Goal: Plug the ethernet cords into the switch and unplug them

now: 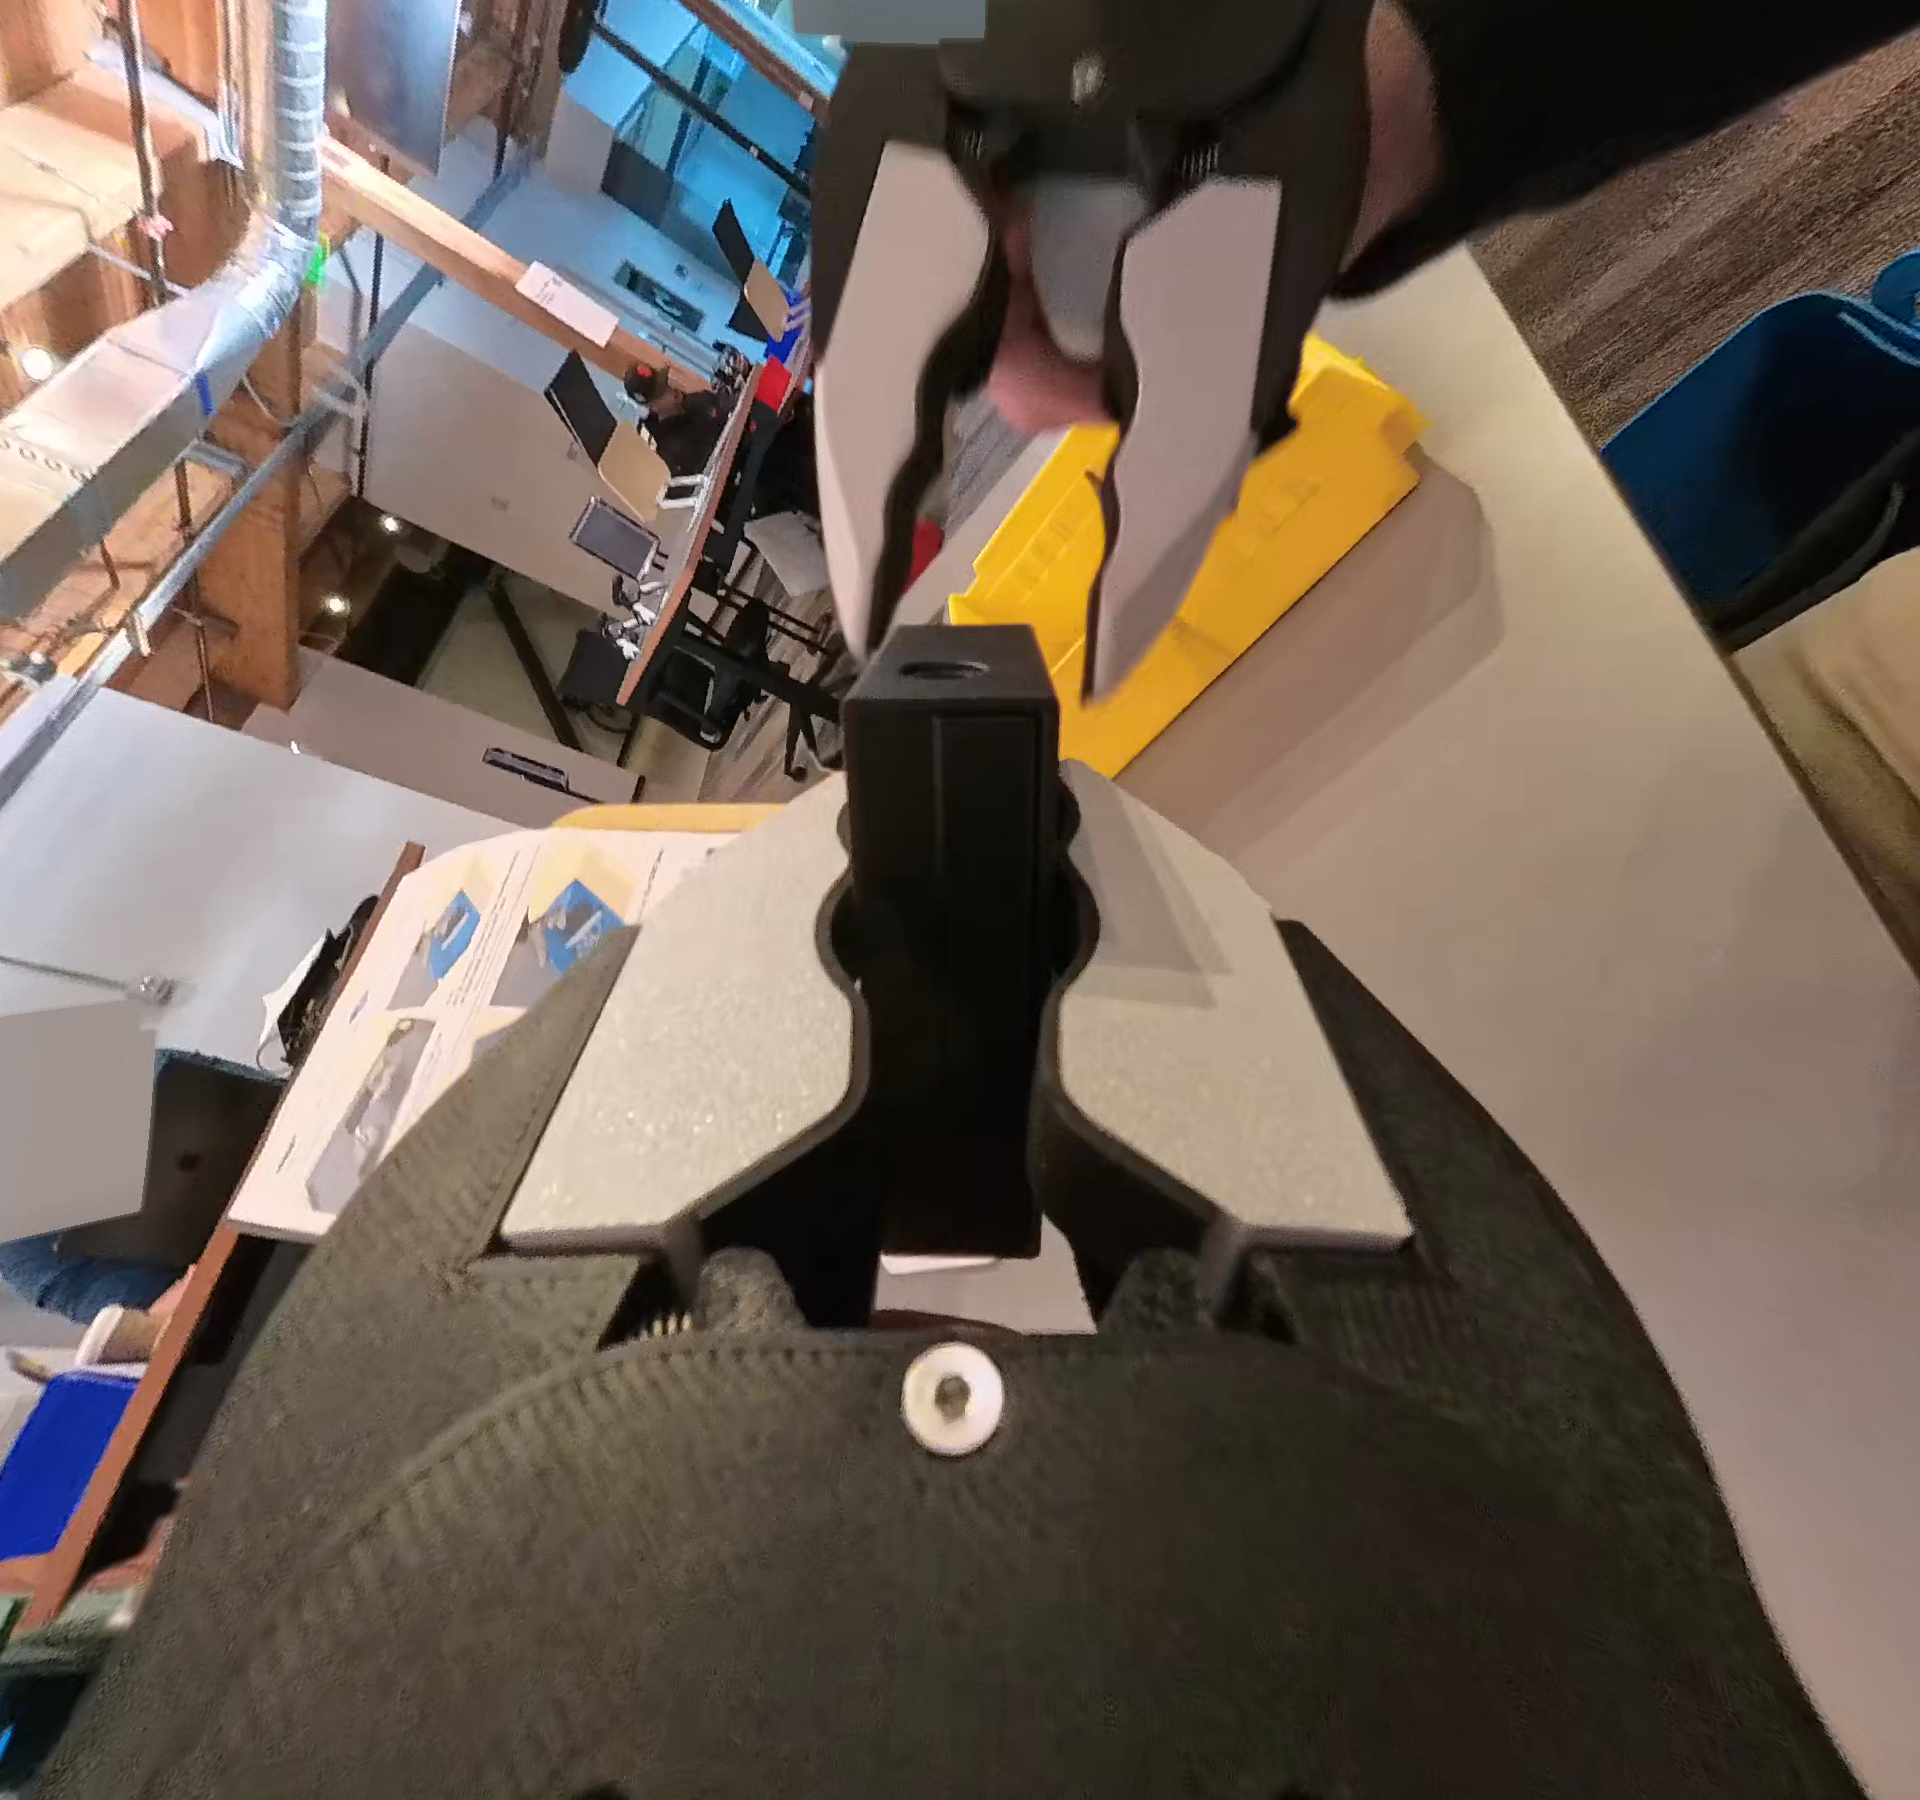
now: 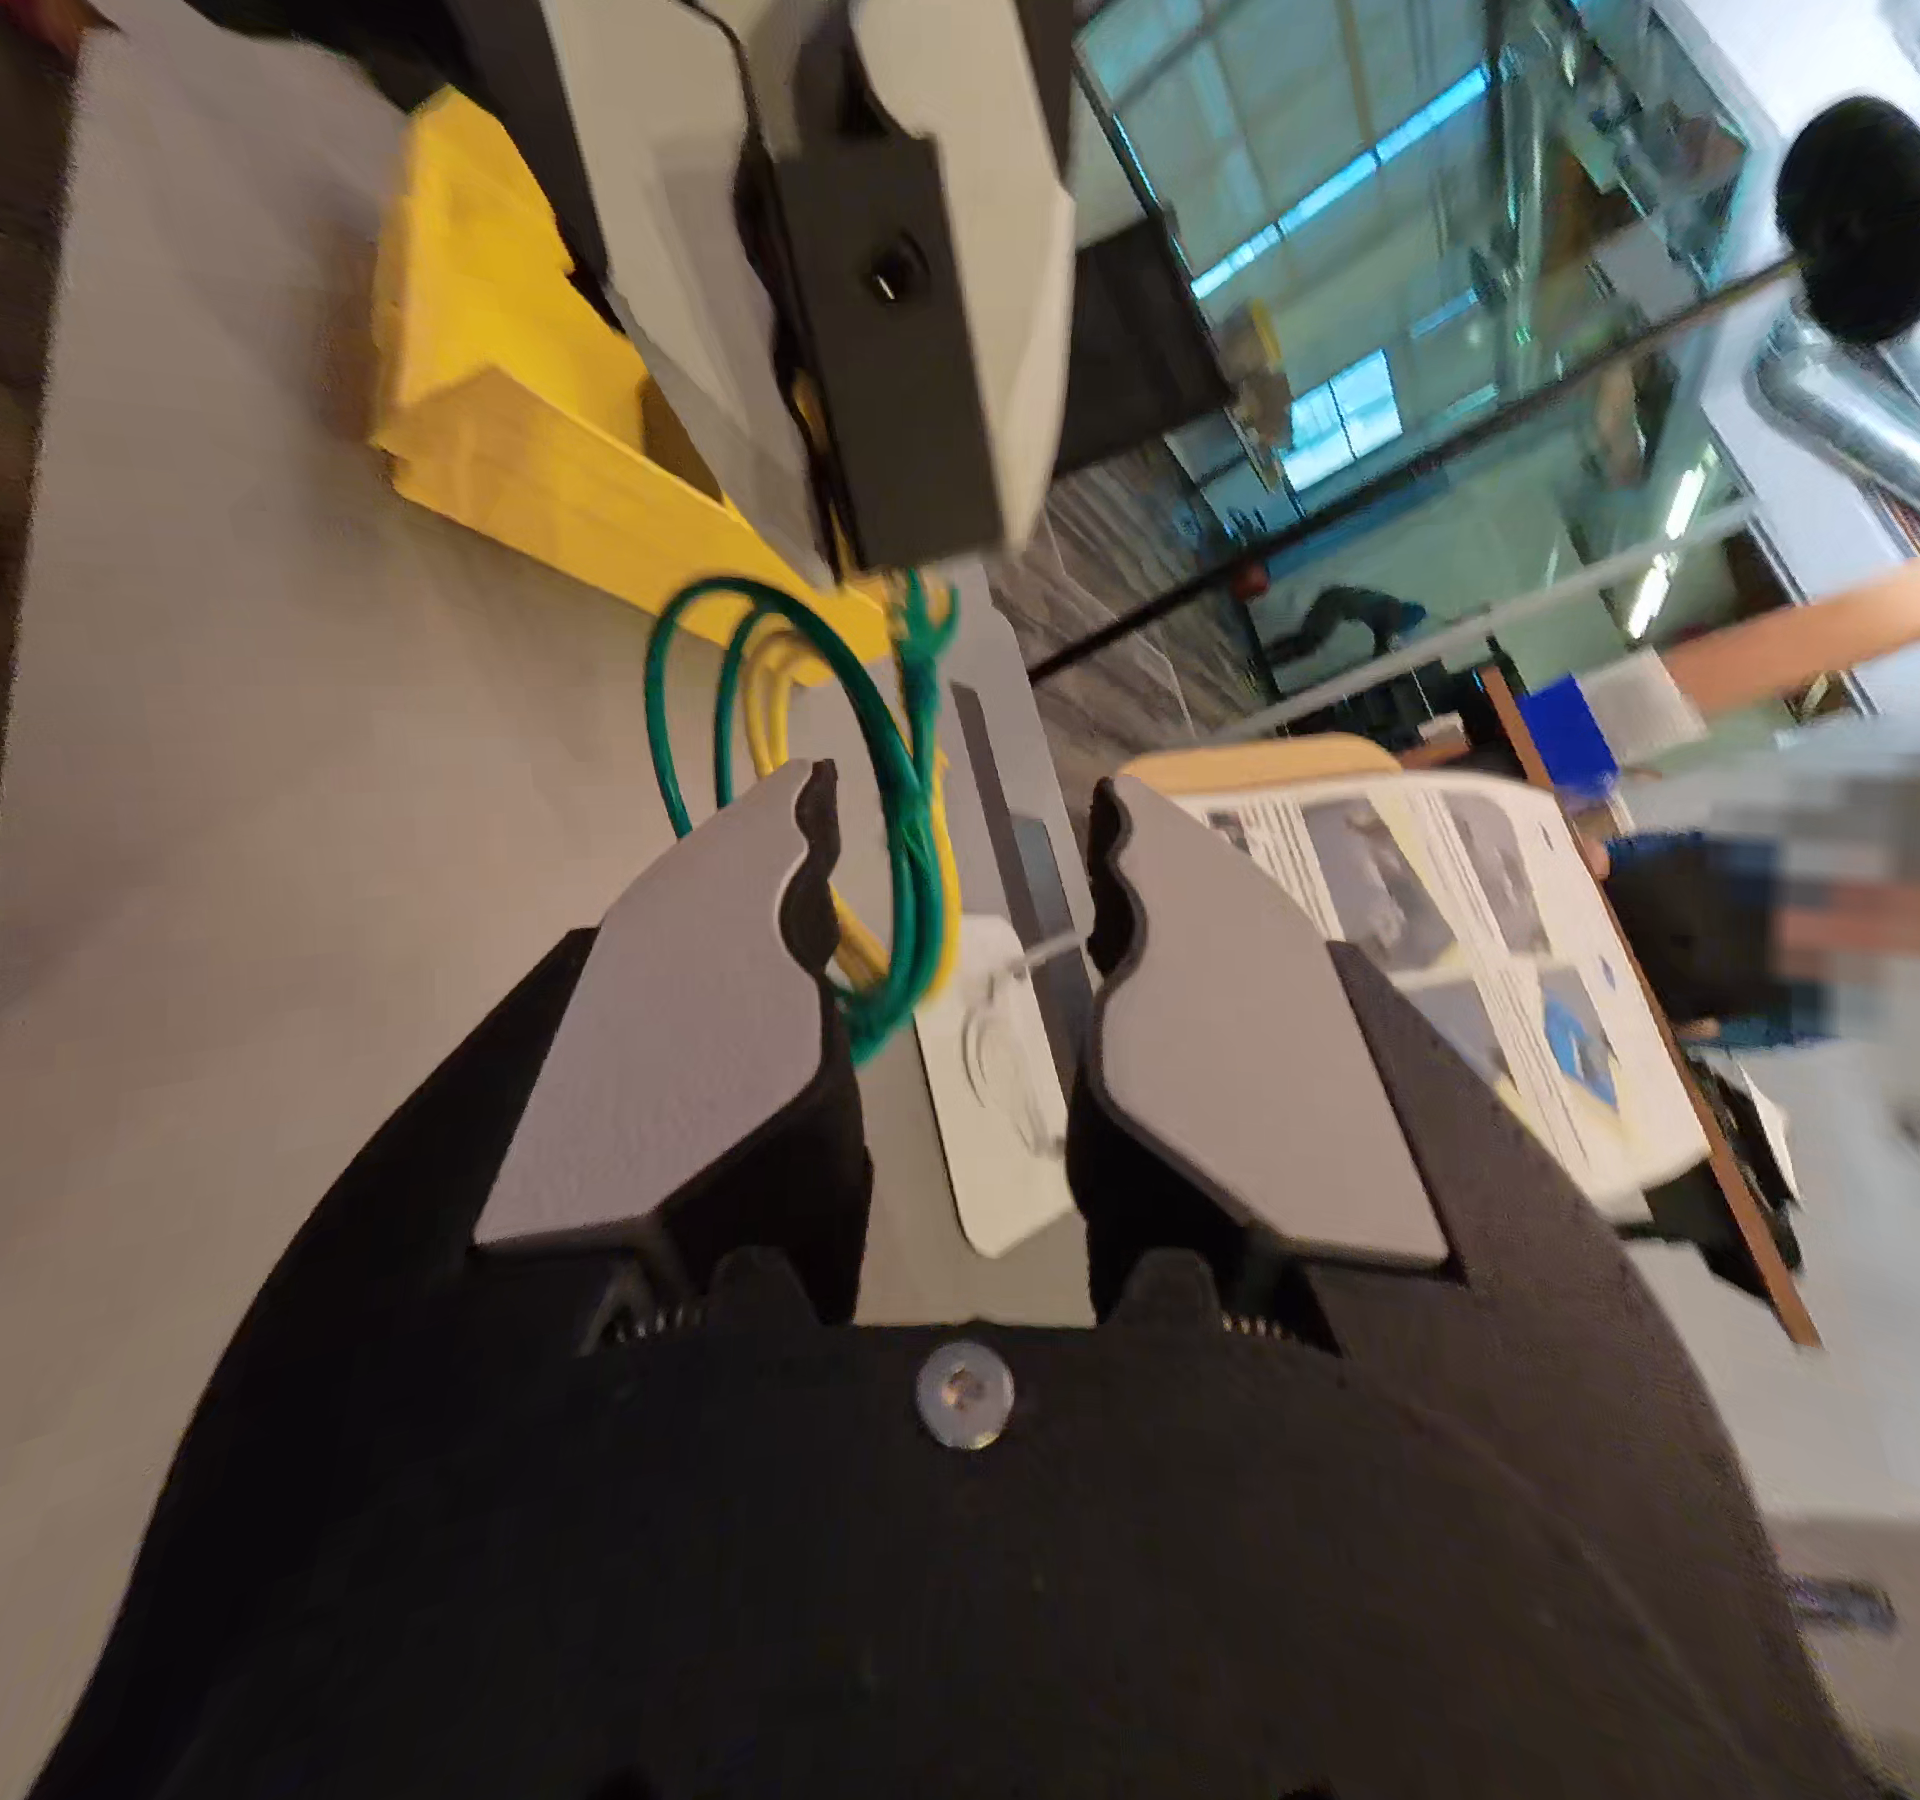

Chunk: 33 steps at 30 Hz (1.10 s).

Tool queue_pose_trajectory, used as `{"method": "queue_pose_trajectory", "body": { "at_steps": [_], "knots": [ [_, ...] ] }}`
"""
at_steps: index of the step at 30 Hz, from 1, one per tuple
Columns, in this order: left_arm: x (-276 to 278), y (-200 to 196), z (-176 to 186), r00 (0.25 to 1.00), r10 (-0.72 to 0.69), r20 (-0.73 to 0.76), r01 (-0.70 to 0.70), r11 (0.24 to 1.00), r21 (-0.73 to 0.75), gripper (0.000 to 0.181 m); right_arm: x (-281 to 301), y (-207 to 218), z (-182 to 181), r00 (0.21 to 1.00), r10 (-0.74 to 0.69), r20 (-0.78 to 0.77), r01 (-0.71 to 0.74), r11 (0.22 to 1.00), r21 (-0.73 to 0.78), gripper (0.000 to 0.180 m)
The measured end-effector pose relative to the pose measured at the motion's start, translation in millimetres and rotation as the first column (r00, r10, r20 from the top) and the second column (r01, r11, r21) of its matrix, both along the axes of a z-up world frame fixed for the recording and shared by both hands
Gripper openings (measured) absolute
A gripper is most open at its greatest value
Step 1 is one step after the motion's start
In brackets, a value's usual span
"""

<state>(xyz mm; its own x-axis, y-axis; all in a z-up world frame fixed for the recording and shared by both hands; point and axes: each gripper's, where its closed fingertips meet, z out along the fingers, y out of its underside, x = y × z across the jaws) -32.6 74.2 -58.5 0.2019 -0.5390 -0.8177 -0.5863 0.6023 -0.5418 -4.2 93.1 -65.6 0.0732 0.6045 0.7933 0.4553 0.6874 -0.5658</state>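
Note:
My left gripper is shut on the black box-shaped switch and holds it above the table. In the right wrist view the left gripper and the switch are at the top. A green cord and a yellow cord hang in loops from the switch's lower end. My right gripper is open, and the cord loops hang in its gap close to its left finger without being gripped. In the left wrist view the right gripper is open with its tips at the switch's far end.
A yellow bin lies on the white table, just behind the grippers, and also shows in the right wrist view. A printed sheet lies at the table's edge. A white tag lies below my right gripper. A blue bin stands beside the table.

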Motion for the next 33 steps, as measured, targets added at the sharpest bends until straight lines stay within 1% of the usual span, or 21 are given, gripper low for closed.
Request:
{"method": "queue_pose_trajectory", "body": {
  "at_steps": [1,3,6,9,10,12,16,19,21,23,27,30,33],
  "knots": [
    [2,-4,2,1.0,-0.011,-0.001,0.011,1.0,0.009,0.032,-12,-6,-2,0.999,0.034,0.005,-0.034,0.999,0.003,0.043],
    [7,-11,4,0.999,-0.036,0.0,0.036,0.999,0.019,0.029,-28,-12,-10,0.996,0.087,0.036,-0.087,0.996,0.014,0.037],
    [12,-19,5,0.998,-0.068,-0.004,0.068,0.997,0.022,0.029,-35,-3,-18,0.996,0.043,0.072,-0.048,0.997,0.066,0.027],
    [15,-24,5,0.996,-0.092,-0.003,0.092,0.996,0.022,0.029,-37,-7,-20,0.997,0.066,0.05,-0.069,0.996,0.051,0.016],
    [17,-25,4,0.995,-0.101,-0.007,0.101,0.995,0.018,0.029,-36,-8,-21,0.996,0.07,0.046,-0.072,0.996,0.054,0.015],
    [17,-25,4,0.995,-0.097,-0.015,0.097,0.995,0.03,0.029,-35,-8,-20,0.997,0.061,0.035,-0.063,0.997,0.035,0.015],
    [12,-18,6,0.998,-0.06,-0.014,0.061,0.997,0.049,0.032,-29,-5,-16,0.999,0.014,0.036,-0.015,0.999,0.047,0.014],
    [3,-8,-2,0.998,-0.016,-0.063,0.018,0.999,0.034,0.036,-25,-6,-15,0.999,0.004,0.049,-0.007,0.998,0.06,0.014],
    [1,-5,-4,0.998,-0.013,-0.059,0.015,0.999,0.037,0.038,-25,-10,-14,0.999,0.024,0.036,-0.025,0.999,0.04,0.014],
    [1,-2,-8,0.997,-0.004,-0.073,0.007,0.999,0.041,0.032,-24,-11,-14,0.999,0.026,0.042,-0.028,0.998,0.047,0.014],
    [1,-2,-9,0.998,-0.01,-0.064,0.012,0.999,0.033,0.03,-24,-12,-14,0.999,0.039,0.028,-0.041,0.998,0.041,0.015],
    [4,-6,-6,0.998,-0.022,-0.052,0.024,0.999,0.031,0.03,-22,-16,-11,0.996,0.084,0.017,-0.085,0.996,0.027,0.018],
    [7,-10,-4,0.998,-0.039,-0.046,0.04,0.999,0.032,0.03,-18,-22,-1,0.992,0.123,-0.01,-0.122,0.991,0.048,0.031]
  ]
}}
